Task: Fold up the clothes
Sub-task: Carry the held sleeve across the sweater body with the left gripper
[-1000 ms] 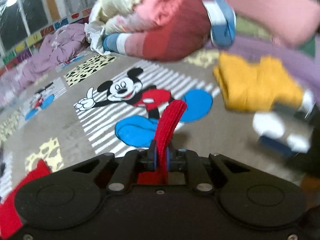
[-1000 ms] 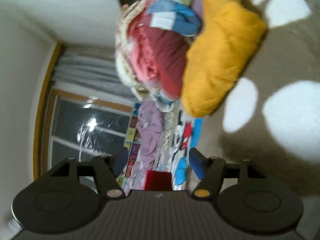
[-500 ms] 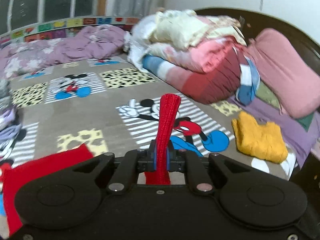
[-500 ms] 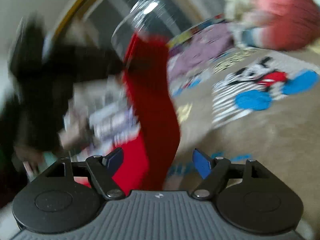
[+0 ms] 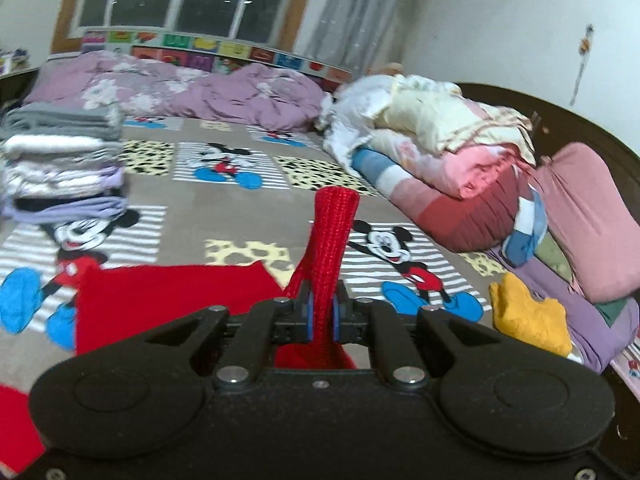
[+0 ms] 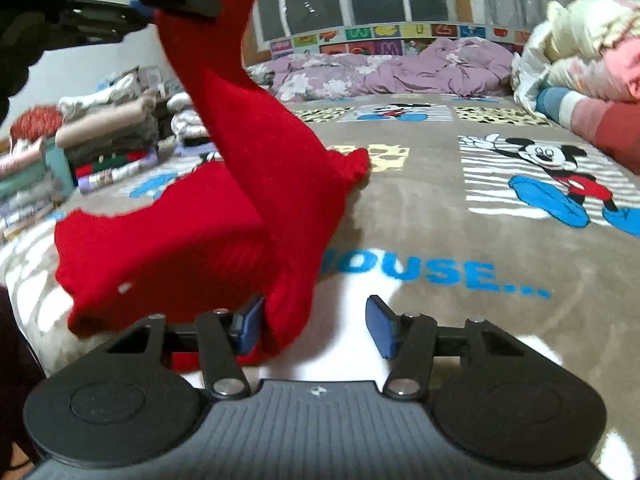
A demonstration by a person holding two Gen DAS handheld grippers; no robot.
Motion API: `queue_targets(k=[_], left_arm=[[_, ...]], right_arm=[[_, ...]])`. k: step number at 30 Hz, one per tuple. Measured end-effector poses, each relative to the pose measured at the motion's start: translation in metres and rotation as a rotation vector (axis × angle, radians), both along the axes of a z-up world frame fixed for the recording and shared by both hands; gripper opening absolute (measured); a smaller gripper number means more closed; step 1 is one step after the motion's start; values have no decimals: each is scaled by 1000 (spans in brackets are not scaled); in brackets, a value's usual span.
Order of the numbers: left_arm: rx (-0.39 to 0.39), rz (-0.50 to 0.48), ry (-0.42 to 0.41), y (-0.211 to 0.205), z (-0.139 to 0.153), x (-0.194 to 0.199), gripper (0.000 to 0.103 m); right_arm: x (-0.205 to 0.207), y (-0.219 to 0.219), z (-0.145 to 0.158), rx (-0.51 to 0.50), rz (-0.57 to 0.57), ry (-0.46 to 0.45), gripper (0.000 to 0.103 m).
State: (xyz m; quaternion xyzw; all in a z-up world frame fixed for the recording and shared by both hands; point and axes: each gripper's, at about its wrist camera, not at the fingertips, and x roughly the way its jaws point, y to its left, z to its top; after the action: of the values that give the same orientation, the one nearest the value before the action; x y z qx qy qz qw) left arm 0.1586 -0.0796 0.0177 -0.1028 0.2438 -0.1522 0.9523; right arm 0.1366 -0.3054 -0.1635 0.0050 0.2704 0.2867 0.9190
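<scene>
left gripper pinched tight on the red knit garment, lifting one end off the bed; right gripper just closing, jaws half spread, garment's lower fold against its left pad.

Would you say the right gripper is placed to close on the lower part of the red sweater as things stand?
Probably yes. The right gripper has open jaws, just closing in, and a fold of the red sweater already hangs between them beside one pad. Nothing blocks it; the left gripper holds the sleeve end up.
</scene>
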Motion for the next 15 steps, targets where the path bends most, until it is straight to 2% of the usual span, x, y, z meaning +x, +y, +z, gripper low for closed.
queue_targets(k=[15], left_arm=[[-86,135,12,85,-29,-50,7]], right_arm=[[-17,37,-1,-207,70,-126,50]])
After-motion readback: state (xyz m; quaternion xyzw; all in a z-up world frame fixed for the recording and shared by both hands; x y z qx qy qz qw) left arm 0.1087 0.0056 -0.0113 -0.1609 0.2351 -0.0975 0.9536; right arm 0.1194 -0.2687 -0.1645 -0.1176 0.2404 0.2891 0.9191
